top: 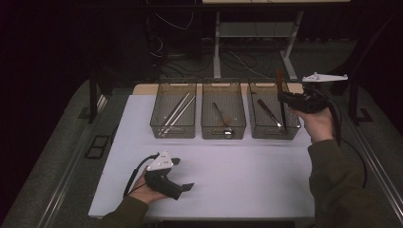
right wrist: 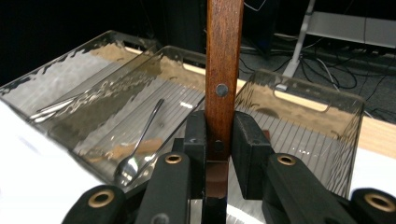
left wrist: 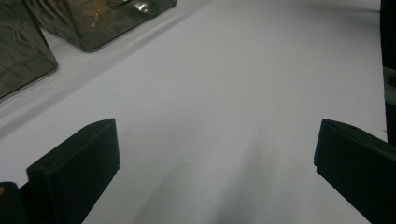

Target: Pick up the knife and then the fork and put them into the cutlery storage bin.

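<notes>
The white table carries three clear bins in a row along its far edge, with dark floor and cables beyond. The right gripper is raised over the right-end bin, its jaws clamped on an upright wooden-handled knife. Near the front-left corner, the left gripper rests low, jaws wide and empty.

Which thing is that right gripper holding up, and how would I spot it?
Look to the three smoky clear plastic bins in a row on the white table. Over the rightmost bin, the right gripper clamps a wooden-handled knife; unlike the cutlery lying in the bins, it stands upright.
</notes>
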`<state>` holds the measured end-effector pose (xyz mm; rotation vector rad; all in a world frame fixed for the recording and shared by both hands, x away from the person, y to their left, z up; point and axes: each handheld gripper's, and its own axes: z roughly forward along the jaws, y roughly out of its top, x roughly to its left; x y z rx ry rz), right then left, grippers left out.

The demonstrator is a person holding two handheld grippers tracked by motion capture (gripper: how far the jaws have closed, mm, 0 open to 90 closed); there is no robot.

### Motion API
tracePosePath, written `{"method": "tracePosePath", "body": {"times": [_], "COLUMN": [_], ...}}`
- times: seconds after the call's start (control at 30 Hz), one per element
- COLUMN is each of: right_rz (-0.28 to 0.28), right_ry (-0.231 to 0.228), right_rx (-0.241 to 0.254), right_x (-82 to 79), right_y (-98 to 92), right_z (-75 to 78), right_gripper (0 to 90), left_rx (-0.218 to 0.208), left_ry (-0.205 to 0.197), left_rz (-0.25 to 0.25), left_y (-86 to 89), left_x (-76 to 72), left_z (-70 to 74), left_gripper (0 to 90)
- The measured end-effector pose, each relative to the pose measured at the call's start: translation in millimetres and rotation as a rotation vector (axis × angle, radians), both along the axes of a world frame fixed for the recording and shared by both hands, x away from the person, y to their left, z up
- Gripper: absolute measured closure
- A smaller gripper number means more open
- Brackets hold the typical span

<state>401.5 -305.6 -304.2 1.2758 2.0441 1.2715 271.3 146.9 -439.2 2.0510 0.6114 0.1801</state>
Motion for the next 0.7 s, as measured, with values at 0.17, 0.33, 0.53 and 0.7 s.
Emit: {"method": "tracePosePath", "body": {"times": [0.17, 0.33, 0.53, 0.7], "right_rz": [-0.035, -0.06, -0.074, -0.084], "right_ry": [-0.014, -0.014, 0.011, 0.036], "right_rx": [0.002, 0.004, 0.01, -0.023], "right_x": [14.4, 26.8, 41.6, 50.4], "right_y": [0.6, 2.4, 5.0, 9.6], "right_z": [4.4, -0.5, -14.9, -29.8], "right_gripper": [77.0, 77.0, 77.0, 76.9], "left_rx": [-0.002, -0.001, -0.004, -0.005], "left_ry": [-0.001, -0.006, 0.0, -0.004], "left_rz": [-0.001, -0.005, -0.004, -0.004], "left_y": [0.0, 0.2, 0.0, 0.4], "left_x": [0.0, 0.2, -0.3, -0.2], "left_z": [0.3, 0.5, 0.4, 0.6], "left_gripper": [0.0, 0.0, 0.0, 0.0]}}
